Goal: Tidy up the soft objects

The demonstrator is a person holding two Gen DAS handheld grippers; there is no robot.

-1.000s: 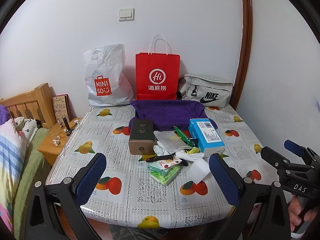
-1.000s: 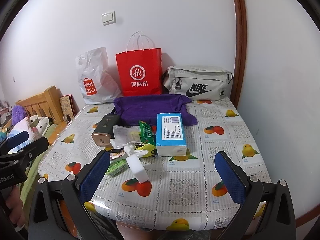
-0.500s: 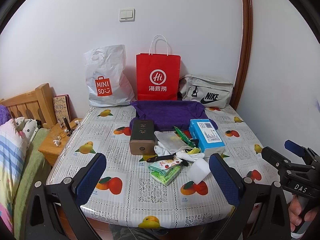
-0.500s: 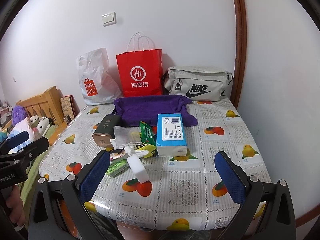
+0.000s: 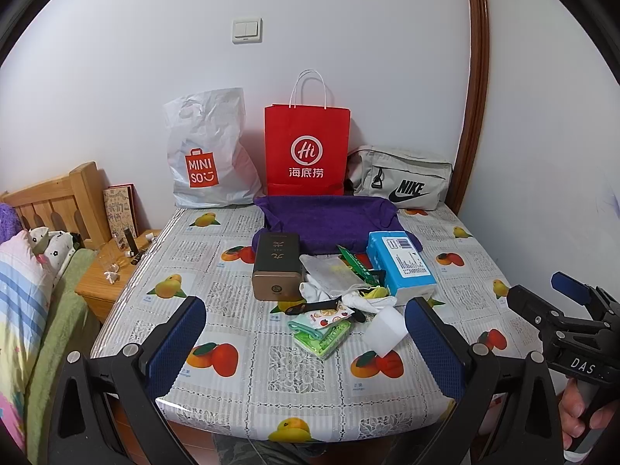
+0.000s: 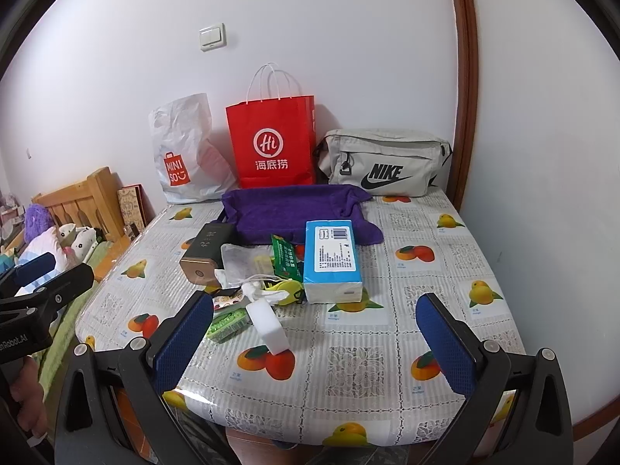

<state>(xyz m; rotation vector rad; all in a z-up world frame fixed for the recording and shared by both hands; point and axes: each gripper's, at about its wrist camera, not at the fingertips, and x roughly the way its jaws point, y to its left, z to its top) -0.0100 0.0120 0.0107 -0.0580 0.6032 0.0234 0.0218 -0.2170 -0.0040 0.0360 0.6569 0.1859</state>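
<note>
The left tongs [image 5: 300, 333] were wide open and held nothing. The right tongs [image 6: 316, 329] were wide open and empty too. Both hung over the near edge of the desk [image 5: 294, 383], well short of the pile.

The soft things lay in a heap just in front of the purple cloth [image 5: 333, 219]: a white sponge [image 6: 267, 321], white socks [image 5: 321, 290], a green pack [image 5: 323, 339] and a blue tissue pack [image 6: 331, 259]. A brown box [image 5: 276, 265] sat to the left of the purple cloth.

No sorting looked started yet. The next move was likely to reach in and pinch one soft thing, maybe the sponge, since it lay nearest.

There was open room on the near side of the desk and to the right of the tissue pack. Bags stood behind the purple cloth, against the wall.
</note>
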